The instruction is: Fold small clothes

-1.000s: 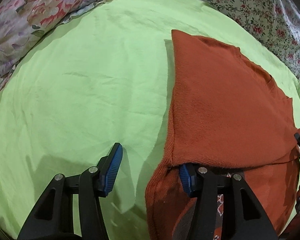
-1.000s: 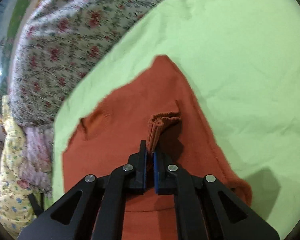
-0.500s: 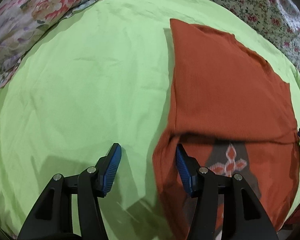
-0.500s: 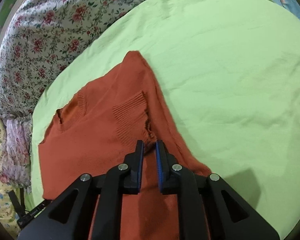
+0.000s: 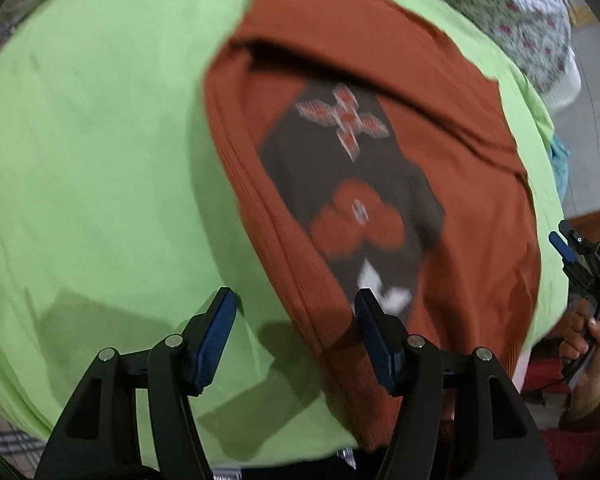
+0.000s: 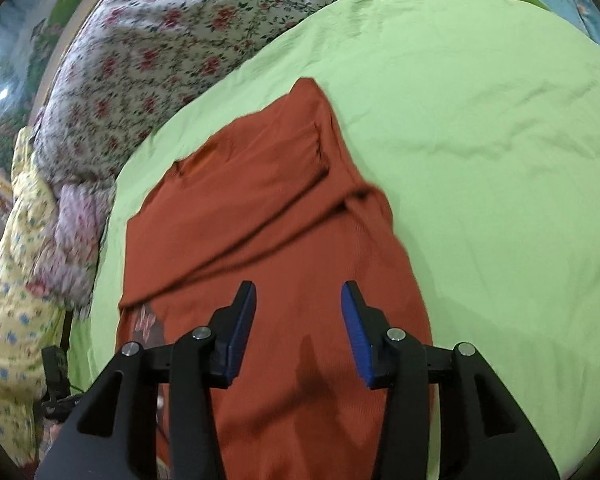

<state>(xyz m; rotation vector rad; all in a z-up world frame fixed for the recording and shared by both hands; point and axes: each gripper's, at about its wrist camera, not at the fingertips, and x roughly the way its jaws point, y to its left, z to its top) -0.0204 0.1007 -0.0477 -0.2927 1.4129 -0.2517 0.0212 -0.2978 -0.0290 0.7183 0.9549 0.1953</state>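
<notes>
Rust-orange knit, a small sweater (image 5: 380,60), lies spread on a lime-green sheet (image 5: 100,160), its upper part folded down so that a dark panel with a cross-shaped motif and round orange blobs shows below the fold. Seen from the left wrist, the left gripper (image 5: 292,334) hovers over the sweater's near left edge: the jaws stand wide with nothing pinched, having just been opening a little further; the left pad sits over bare sheet and the right pad over the knit, with the garment's ribbed edge running between them. Far to the right of this claw, at the sweater's other side, the right gripper (image 5: 568,250) pokes into view, held in a person's hand (image 5: 588,344). From the right wrist, the right gripper (image 6: 298,330) has its jaws partly apart and empty, having just been opening; the sweater (image 6: 260,208) stretches ahead of and beneath it, the folded layer lying in soft diagonal creases just beyond the fingertips. A floral quilt (image 6: 160,28) is bunched beyond the sheet, up and to the left of this claw.
</notes>
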